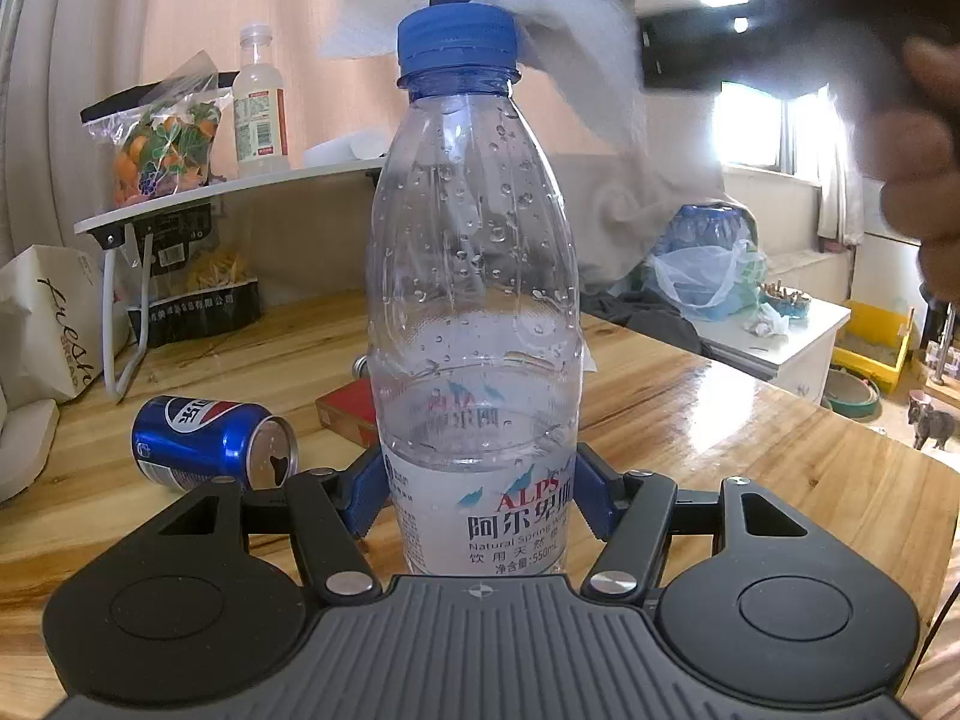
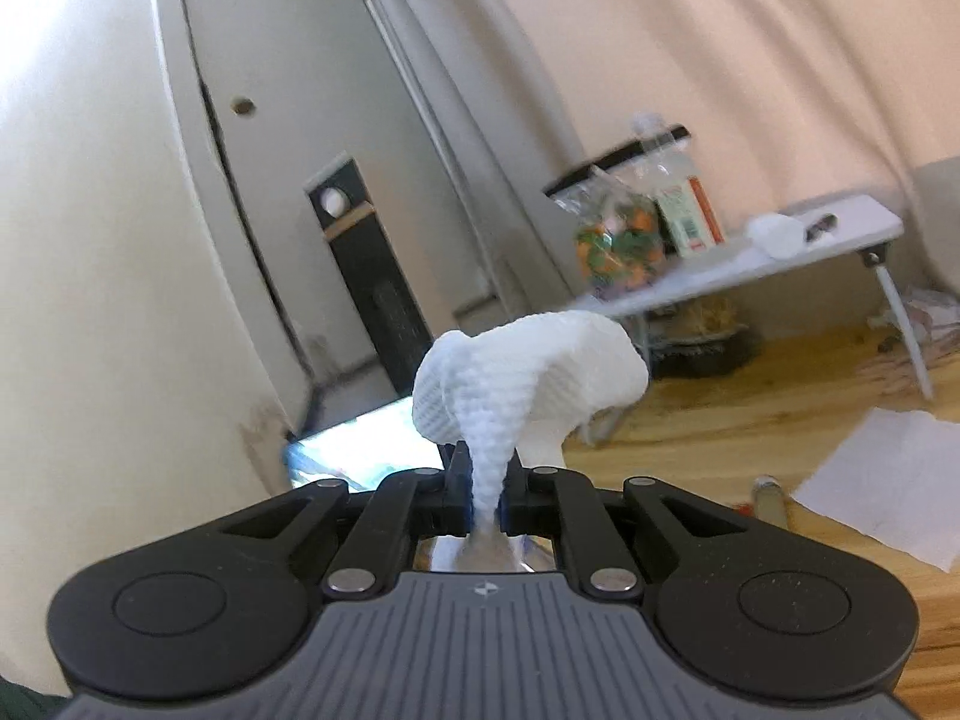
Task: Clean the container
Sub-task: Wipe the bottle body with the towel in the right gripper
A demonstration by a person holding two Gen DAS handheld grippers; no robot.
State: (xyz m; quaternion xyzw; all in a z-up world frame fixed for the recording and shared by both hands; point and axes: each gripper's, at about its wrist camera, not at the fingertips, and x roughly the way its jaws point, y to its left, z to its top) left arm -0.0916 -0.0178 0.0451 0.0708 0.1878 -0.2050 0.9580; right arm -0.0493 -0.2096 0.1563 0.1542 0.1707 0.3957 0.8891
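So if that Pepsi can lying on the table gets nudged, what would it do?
The Pepsi can lies on its side on the glossy wooden table, so it would probably roll easily. Its tab hole looks open, so it is likely empty, light, and easily dented.

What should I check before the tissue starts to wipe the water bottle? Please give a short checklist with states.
1. Left gripper clamps the clear plastic water bottle at its label: ok.
2. Bottle upright: ok.
3. Blue screw cap on: ok.
4. Right gripper pinches the white paper tissue: ok.
5. Tissue touching the cap: cannot tell.
6. Droplets inside or outside the bottle: cannot tell.
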